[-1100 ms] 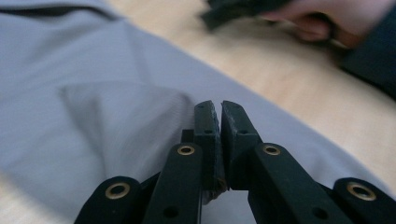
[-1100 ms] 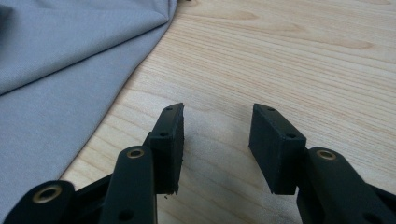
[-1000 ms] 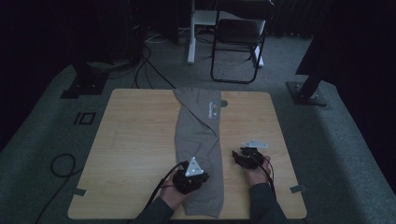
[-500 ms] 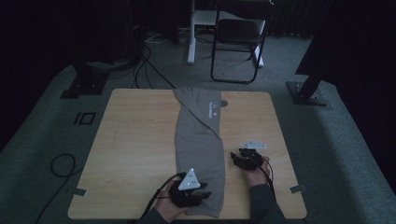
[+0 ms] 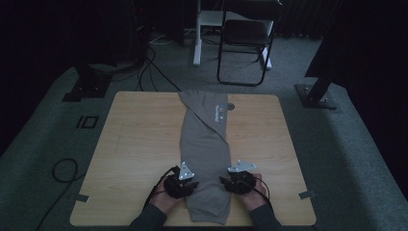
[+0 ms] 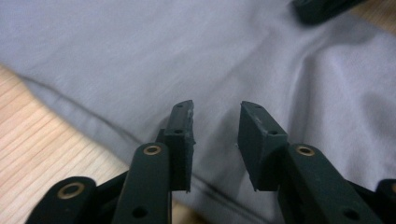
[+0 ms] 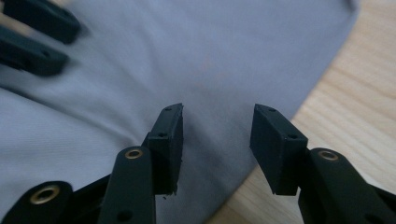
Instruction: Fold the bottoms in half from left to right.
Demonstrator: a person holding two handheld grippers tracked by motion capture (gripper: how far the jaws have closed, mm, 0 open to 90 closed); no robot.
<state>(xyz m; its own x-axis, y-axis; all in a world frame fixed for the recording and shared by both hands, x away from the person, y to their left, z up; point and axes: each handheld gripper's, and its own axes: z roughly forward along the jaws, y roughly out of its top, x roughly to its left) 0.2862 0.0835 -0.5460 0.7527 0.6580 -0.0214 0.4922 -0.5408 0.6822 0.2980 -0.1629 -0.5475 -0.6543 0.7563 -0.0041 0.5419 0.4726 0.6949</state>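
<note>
A: On the wooden table (image 5: 130, 144), the grey garment (image 5: 204, 144) lies folded into a long strip down the middle, near end between your hands. Soft, light, limp stuff; I'd expect it to sag and slide on the wood.

B: Jaws?

A: Your left gripper (image 6: 215, 128) has just been closing slightly but stands spread over the cloth, pinching nothing. Your right gripper (image 7: 217, 140) is spread too, above the right edge. Take both side edges near the hem.
</note>
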